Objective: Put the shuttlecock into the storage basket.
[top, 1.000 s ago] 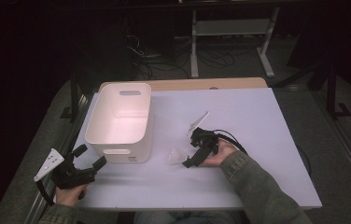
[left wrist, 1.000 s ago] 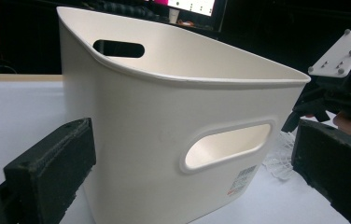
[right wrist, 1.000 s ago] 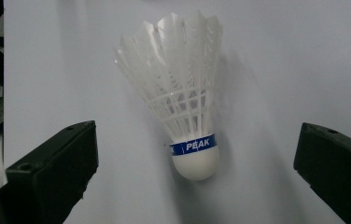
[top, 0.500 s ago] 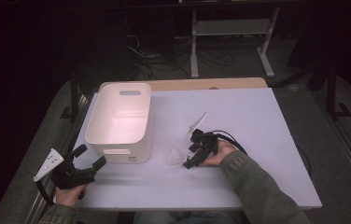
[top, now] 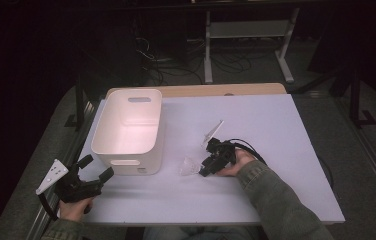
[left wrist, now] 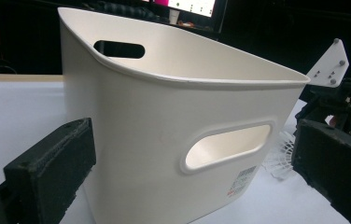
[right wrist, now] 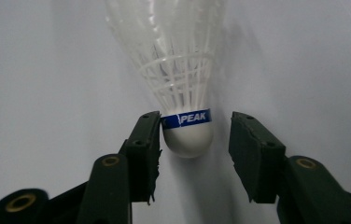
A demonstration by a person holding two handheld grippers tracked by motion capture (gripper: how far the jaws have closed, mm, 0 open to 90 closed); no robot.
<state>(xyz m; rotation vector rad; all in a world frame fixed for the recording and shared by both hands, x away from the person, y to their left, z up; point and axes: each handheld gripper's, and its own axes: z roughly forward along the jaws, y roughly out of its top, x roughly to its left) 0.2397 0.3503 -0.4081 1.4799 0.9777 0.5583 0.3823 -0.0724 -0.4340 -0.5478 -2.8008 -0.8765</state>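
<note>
A white plastic shuttlecock (right wrist: pixel 179 79) with a blue "PEAK" band lies on the white table (top: pixel 276 125), its rounded cork base between the jaws of my right gripper (right wrist: pixel 194 140). The left jaw touches the base; the right jaw stands a little off it, so the gripper is open around it. From above, the shuttlecock (top: pixel 188 165) lies just left of my right gripper (top: pixel 207 167). My left gripper (top: pixel 96 168) is open at the table's near left, pointing at the white bin (top: pixel 130 131). The bin's (left wrist: pixel 173 135) near wall with its handle slot fills the space between the open left jaws.
The bin stands at the table's left, a hand's width from the shuttlecock. A wooden strip (top: pixel 216 90) runs along the table's far edge. Cables and a metal stand (top: pixel 246 45) lie on the dark floor beyond.
My right gripper has crept slightly toward the shuttlecock. The left gripper and the bin have stayed put.
</note>
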